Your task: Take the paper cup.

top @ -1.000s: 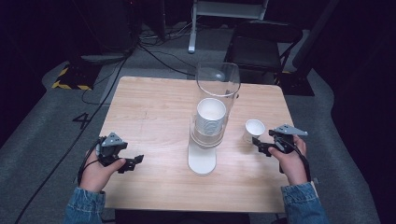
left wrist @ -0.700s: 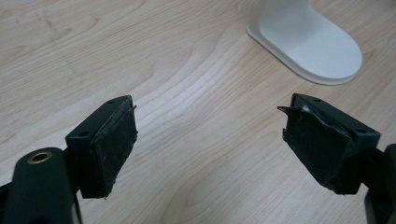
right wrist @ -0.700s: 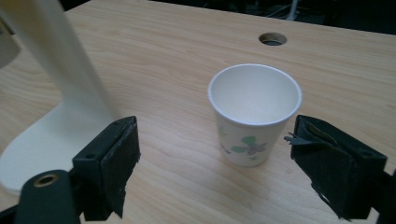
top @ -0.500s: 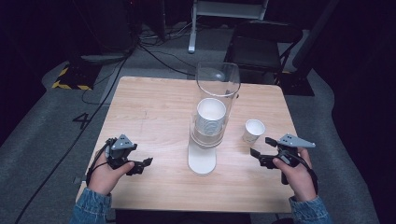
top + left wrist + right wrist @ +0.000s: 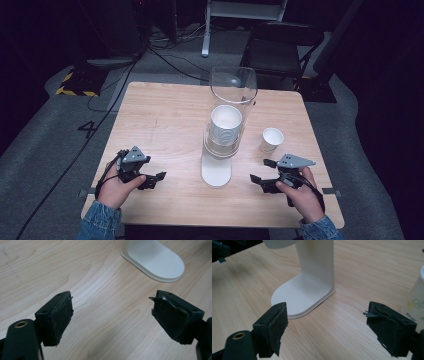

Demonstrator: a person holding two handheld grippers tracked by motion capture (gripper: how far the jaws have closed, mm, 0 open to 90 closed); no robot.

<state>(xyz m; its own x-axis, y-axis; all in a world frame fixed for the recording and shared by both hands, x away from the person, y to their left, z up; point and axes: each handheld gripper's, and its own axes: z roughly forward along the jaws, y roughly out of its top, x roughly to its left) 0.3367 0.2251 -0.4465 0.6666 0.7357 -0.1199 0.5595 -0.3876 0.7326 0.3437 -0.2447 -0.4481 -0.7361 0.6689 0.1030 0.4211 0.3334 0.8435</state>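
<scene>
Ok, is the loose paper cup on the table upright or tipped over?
Upright. The paper cup stands on its base on the table, open rim up, right of the dispenser, apart from the right gripper.

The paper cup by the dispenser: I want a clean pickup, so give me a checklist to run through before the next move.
1. Right claw open: ok, jaws wide apart.
2. Right claw empty: ok.
3. Paper cup upright on the table: ok.
4. Cup free of the cup dispenser: ok, it stands apart to the side.
5. Left claw out of the way: ok, open on the dispenser's other side.
6. Cup empty: cannot tell.
</scene>
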